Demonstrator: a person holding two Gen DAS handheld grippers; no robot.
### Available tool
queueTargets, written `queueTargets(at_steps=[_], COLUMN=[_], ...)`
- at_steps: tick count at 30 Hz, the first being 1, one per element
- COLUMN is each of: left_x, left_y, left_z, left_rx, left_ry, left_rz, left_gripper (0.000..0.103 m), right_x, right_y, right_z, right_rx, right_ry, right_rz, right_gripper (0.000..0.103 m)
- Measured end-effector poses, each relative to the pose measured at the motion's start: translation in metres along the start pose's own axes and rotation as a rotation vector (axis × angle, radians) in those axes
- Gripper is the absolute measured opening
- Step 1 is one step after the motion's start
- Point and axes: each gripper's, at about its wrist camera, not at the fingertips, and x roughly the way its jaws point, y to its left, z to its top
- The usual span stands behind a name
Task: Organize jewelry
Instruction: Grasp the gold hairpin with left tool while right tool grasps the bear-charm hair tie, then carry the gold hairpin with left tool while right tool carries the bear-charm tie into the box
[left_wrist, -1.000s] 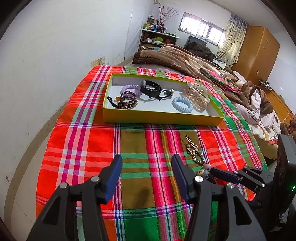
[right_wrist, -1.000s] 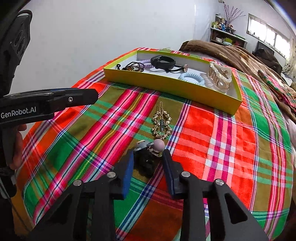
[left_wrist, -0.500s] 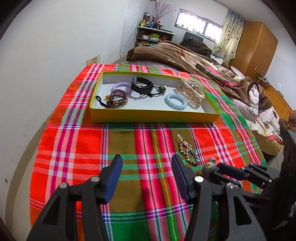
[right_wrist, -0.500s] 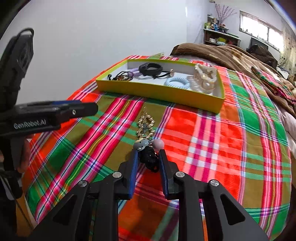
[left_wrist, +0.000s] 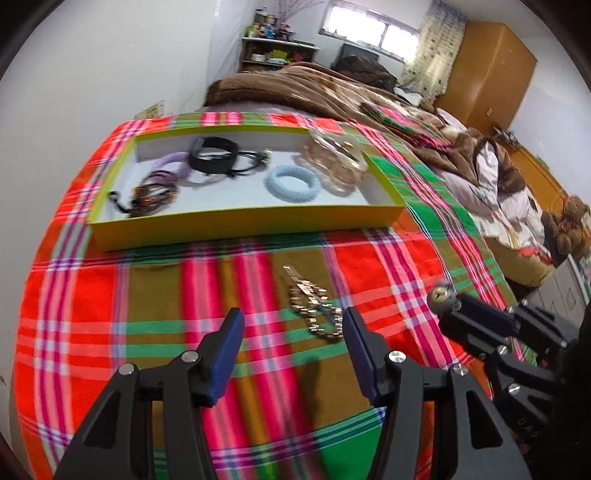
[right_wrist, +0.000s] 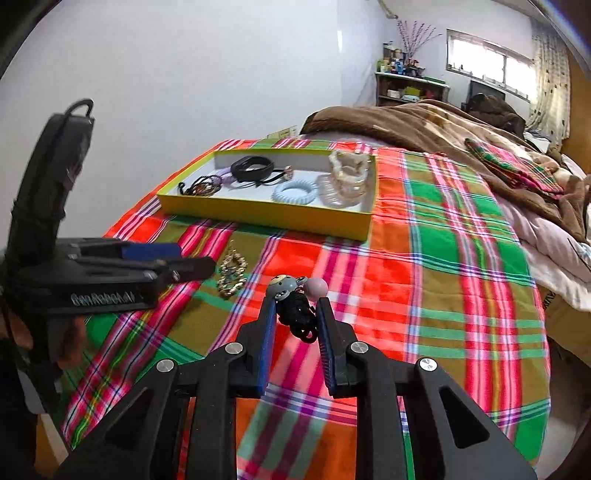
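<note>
Right wrist view: the right tongs (right_wrist: 295, 317) clench a black elastic hair tie with grey and pink beads (right_wrist: 297, 301) above the red-green plaid cloth (right_wrist: 424, 295). Left tongs (left_wrist: 291, 343) stand released, just short of the gold chain bracelet (left_wrist: 314, 314); the yellow shallow tray (left_wrist: 243, 225) lies beyond.

Beneath my tongs spreads a red-green plaid cloth (left_wrist: 155, 280), far ahead a rumpled brown blanket (right_wrist: 424, 122), an orange wooden wardrobe (left_wrist: 491, 70) ahead-right.

Place: you are in a home bedroom.
Bed: a plaid cover (left_wrist: 388, 258) fills the lower frame; a brown blanket (left_wrist: 295, 85) lies rumpled at upper centre.
Storage: you see a wooden wardrobe (left_wrist: 491, 70) at upper right and a cluttered shelf (right_wrist: 410, 86) against the far wall.
Window: a curtain (right_wrist: 550, 70) hangs at the top right.
Soft toy: a teddy bear (left_wrist: 567, 225) sits at the right edge.
</note>
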Motion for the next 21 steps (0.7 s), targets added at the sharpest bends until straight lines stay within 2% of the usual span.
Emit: queueTargets(at_steps=[6,18,21], left_x=[0.014,0.023,0.024], left_y=[-0.015,-0.028,-0.032], left_z=[0.001,0.001,0.001], left_rx=[0.022,0.081,0.099], left_ry=[0.019,0.017,0.015], left_rz=[0.011,0.144,0.165], left_gripper=[0.057,0.056,0.047], right_x=[-0.004,-0.001,-0.001], right_y=[-0.011,-0.021,-0.022], right_z=[-0.002,-0.005,-0.005], right_rx=[0.011,0.018,0.020], right_ry=[-0.011,-0.017,-0.018], right_rz=[-0.015,-0.014,-0.014], right_gripper=[0.023,0.023,0.022])
